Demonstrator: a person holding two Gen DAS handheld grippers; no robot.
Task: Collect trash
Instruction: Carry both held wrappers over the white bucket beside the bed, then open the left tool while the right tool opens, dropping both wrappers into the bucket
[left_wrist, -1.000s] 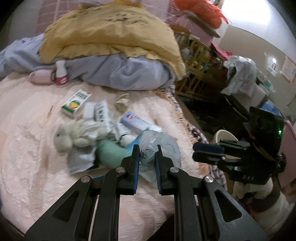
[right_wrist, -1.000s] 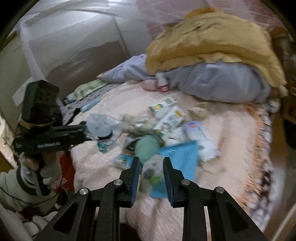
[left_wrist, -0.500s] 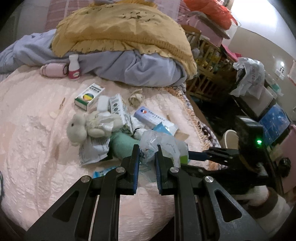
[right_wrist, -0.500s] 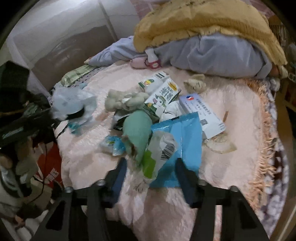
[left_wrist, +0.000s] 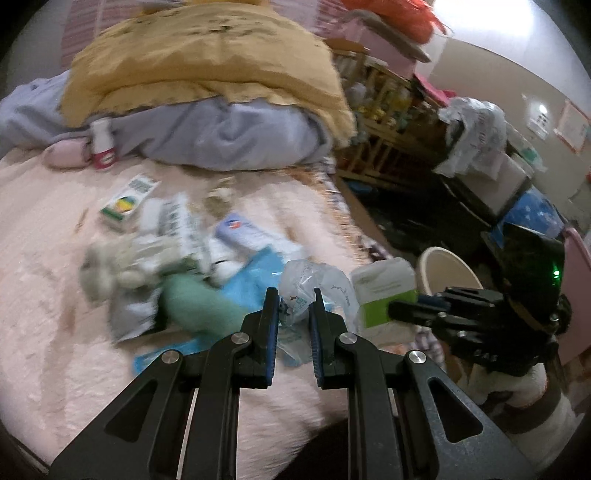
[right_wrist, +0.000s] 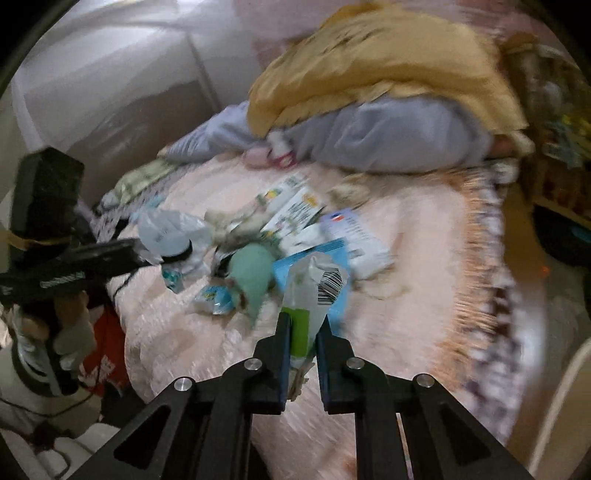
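Note:
My left gripper (left_wrist: 293, 295) is shut on a crumpled clear plastic bag (left_wrist: 314, 284), held above the bed's near edge; the bag also shows in the right wrist view (right_wrist: 170, 232). My right gripper (right_wrist: 304, 321) is shut on a white and green wrapper with a barcode (right_wrist: 314, 291), lifted off the bed; it also shows in the left wrist view (left_wrist: 384, 295). A pile of trash lies on the pink bedspread (left_wrist: 55, 314): a blue packet (right_wrist: 310, 258), white cartons (left_wrist: 177, 218), a green and white box (left_wrist: 129, 201).
A white bin (left_wrist: 447, 269) stands on the floor to the right of the bed. A plush toy (left_wrist: 118, 266) and a green soft thing (right_wrist: 251, 273) lie in the pile. Yellow and grey bedding (left_wrist: 207, 92) is heaped behind. A wooden crib (left_wrist: 384, 122) stands right.
My right gripper was open around the wrapper half a second ago; it has shut on it and lifted it toward the bed's right edge. The left gripper still holds the plastic bag.

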